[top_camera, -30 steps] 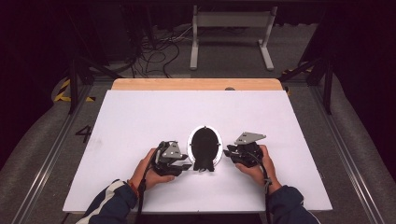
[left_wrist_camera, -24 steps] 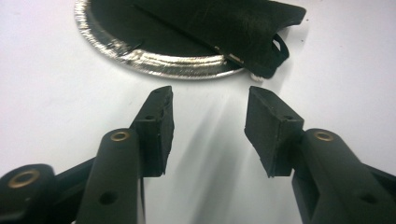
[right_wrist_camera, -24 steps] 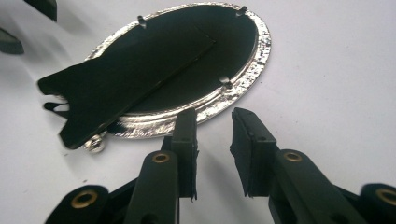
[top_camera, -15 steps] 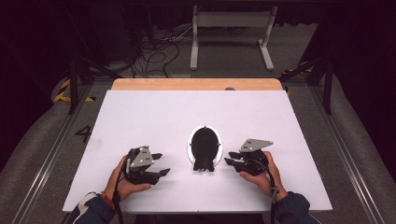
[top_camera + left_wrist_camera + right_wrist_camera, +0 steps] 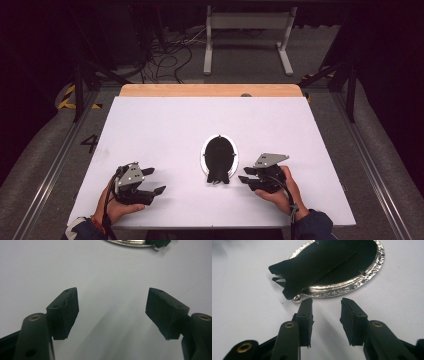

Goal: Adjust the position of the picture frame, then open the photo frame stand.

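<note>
- We are resting the oval picture frame (image 5: 219, 159) face-down on the white table (image 5: 150, 130), its stand folded against the back.
- Our left gripper (image 5: 156, 185), its jaws just widening on nothing, is sitting well apart from it.
- Our right gripper (image 5: 326, 311), also just opening, is hovering empty just before the rim, so the handling appears finished.

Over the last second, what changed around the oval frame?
The left gripper drew away left from the oval picture frame, its fingers opening with nothing between them. The right gripper backed off slightly, fingers opening, empty. The frame stayed face-down on the white table.
</note>
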Motion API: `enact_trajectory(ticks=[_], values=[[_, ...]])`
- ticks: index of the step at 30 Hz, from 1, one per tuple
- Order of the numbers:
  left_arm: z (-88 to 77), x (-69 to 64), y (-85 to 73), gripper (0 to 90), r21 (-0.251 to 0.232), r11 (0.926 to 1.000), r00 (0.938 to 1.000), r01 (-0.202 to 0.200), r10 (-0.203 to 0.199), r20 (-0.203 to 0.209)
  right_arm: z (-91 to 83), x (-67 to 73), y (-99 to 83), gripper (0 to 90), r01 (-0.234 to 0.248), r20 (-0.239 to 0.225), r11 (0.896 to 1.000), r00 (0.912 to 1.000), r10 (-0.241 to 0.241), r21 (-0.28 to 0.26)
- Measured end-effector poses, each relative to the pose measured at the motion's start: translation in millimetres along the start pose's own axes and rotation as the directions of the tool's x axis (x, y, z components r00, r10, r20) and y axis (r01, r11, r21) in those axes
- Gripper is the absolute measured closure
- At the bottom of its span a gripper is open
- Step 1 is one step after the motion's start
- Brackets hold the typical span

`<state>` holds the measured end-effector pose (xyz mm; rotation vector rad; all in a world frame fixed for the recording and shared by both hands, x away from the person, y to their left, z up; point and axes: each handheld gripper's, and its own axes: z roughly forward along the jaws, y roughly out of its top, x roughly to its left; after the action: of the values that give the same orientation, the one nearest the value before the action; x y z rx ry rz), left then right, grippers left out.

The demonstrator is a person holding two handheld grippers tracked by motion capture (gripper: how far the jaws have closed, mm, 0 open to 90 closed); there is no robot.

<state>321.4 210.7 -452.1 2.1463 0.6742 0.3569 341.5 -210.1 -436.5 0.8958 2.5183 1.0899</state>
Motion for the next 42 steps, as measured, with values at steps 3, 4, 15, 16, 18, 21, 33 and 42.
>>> enact_trajectory(ticks=[3, 4, 15, 16, 18, 21, 33, 42], values=[[0.0, -1.4, 0.5, 23.5, -0.004, 1.0000, 1.0000, -0.002, 0.002, -0.004, 1.8, 6.8, 3.7, 57.6, 0.014, -0.011, 1.000, 0.9998, -0.014, 0.005], [0.0, -1.4, 0.5, 22.6, -0.004, 1.0000, 1.0000, -0.002, 0.002, -0.004, 1.8, 6.8, 3.7, 57.6, 0.014, -0.011, 1.000, 0.9998, -0.014, 0.005], [-1.2, 1.2, -1.7, 18.4, 0.000, 0.9998, 0.9992, 0.022, -0.022, -0.033, 18.9, 18.2, 8.9, 52.0, 0.046, -0.032, 0.997, 0.9985, -0.044, 0.057], [-0.8, 0.3, -1.9, 18.3, 0.008, 0.9998, 0.9992, 0.016, -0.016, -0.036, 20.4, 20.0, 9.4, 52.0, 0.050, -0.034, 0.997, 0.9983, -0.048, 0.064], [-0.5, -0.8, -2.3, 18.3, 0.015, 0.9998, 0.9992, 0.017, -0.016, -0.037, 21.1, 21.3, 10.1, 52.0, 0.057, -0.038, 0.996, 0.9978, -0.054, 0.065], [0.3, -0.9, -2.9, 18.1, 0.019, 0.9997, 0.9994, 0.017, -0.017, -0.030, 23.1, 23.8, 12.4, 52.1, 0.057, -0.036, 0.996, 0.9979, -0.055, 0.075], [0.5, -4.1, -4.3, 18.0, 0.029, 0.9995, 0.9997, 0.014, -0.013, -0.019, 33.8, 32.3, 17.8, 54.1, 0.073, -0.030, 0.986, 0.9972, -0.069, 0.148], [0.8, -5.1, -5.1, 17.4, 0.032, 0.9994, 0.9998, 0.016, -0.016, -0.009, 37.5, 29.8, 24.8, 58.8, 0.044, -0.019, 0.982, 0.9990, -0.041, 0.183]])
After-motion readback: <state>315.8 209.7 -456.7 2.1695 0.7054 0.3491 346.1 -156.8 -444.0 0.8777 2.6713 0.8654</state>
